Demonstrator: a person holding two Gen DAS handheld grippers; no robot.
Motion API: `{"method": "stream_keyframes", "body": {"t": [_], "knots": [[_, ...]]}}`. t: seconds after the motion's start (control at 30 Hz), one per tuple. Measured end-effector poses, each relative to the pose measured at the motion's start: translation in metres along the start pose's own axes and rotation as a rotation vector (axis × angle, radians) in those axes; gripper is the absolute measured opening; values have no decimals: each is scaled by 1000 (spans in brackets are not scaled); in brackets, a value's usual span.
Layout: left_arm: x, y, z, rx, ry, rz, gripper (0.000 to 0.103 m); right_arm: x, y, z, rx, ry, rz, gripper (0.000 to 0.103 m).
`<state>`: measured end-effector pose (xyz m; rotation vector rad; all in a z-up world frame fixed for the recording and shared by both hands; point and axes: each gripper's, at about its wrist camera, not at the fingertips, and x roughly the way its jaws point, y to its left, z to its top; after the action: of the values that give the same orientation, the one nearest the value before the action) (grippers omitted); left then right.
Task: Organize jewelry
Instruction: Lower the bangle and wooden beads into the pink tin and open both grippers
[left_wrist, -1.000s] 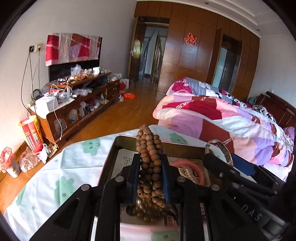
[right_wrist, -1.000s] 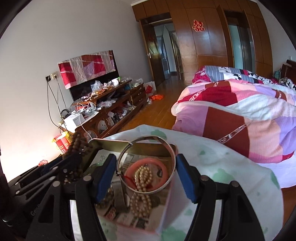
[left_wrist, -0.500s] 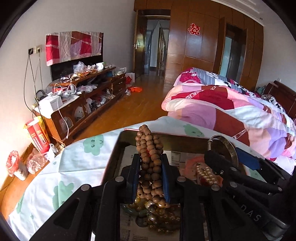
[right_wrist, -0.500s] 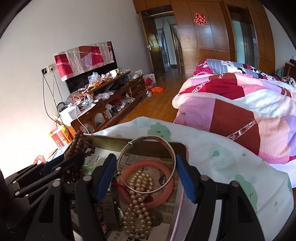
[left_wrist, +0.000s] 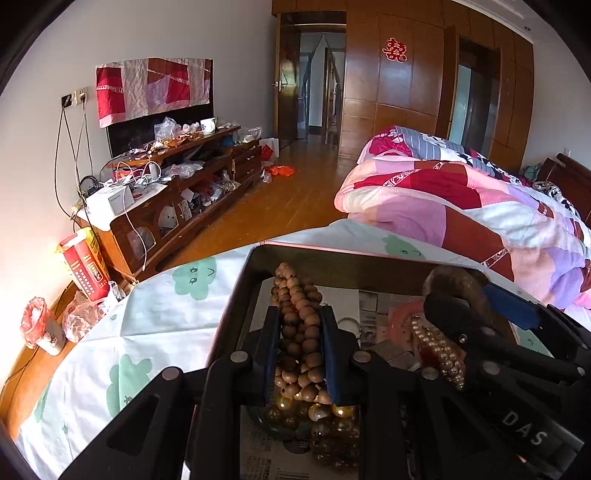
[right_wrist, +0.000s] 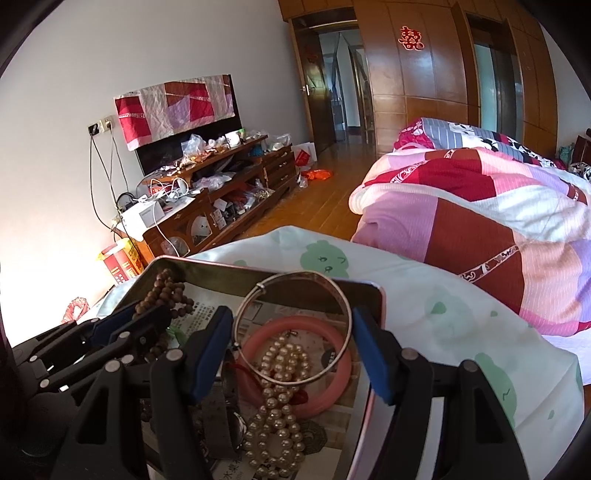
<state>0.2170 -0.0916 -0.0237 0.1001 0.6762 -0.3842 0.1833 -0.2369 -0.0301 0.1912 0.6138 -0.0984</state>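
Note:
A dark tin tray (left_wrist: 332, 254) lined with newspaper lies on a white cloth with green prints. My left gripper (left_wrist: 299, 317) is shut on a bunch of brown wooden beads (left_wrist: 295, 295), held over the tray's left part. Amber beads (left_wrist: 325, 417) lie below it. My right gripper (right_wrist: 291, 325) is shut on a thin silver bangle (right_wrist: 306, 274), its blue pads on either side of the ring. Under the bangle, a pink bangle (right_wrist: 332, 387) and a pearl strand (right_wrist: 284, 369) lie in the tray (right_wrist: 376, 295). The right wrist view also shows the left gripper (right_wrist: 147, 314) with the wooden beads (right_wrist: 166, 291).
A bed with a patchwork quilt (left_wrist: 461, 206) is to the right. A cluttered wooden TV cabinet (left_wrist: 177, 192) stands along the left wall, with a red carton (left_wrist: 85, 266) and bags on the floor. Wooden floor (left_wrist: 295, 199) runs to the doorway.
Both grippers have sunk toward the tray and tipped downward, each with its piece still held. More of the tray's contents now shows beneath them.

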Motion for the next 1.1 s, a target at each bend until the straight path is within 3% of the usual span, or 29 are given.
{"method": "stream_keyframes", "body": {"t": [0.13,0.2,0.3,0.37,0.53,0.67,0.8,0.87,0.97,1.1], "knots": [[2,5,0,-32,6,7,24,-1,-2,0,16,-8,39,76],[3,5,0,-44,21,4,43,-4,-6,0,43,-15,78,79],[2,0,-1,-37,43,-17,60,-13,-13,-2,114,-52,154,93],[-2,-8,-2,-10,28,8,64,-23,-14,-3,126,-103,132,98],[-7,-10,-5,2,19,14,64,-43,-23,-5,169,-188,83,103],[-14,-7,-6,-31,2,6,65,-50,-31,-12,223,-195,41,103],[-29,-9,-8,-12,-49,47,65,-57,-34,-15,243,-201,20,103],[-38,-10,-12,1,-83,76,65,-60,-30,-17,230,-209,5,103],[-49,-9,-15,2,-127,111,74,-67,-21,-18,182,-243,-26,103],[-57,-3,-21,-23,-142,144,76,-75,-9,-23,107,-296,-75,103]]}}
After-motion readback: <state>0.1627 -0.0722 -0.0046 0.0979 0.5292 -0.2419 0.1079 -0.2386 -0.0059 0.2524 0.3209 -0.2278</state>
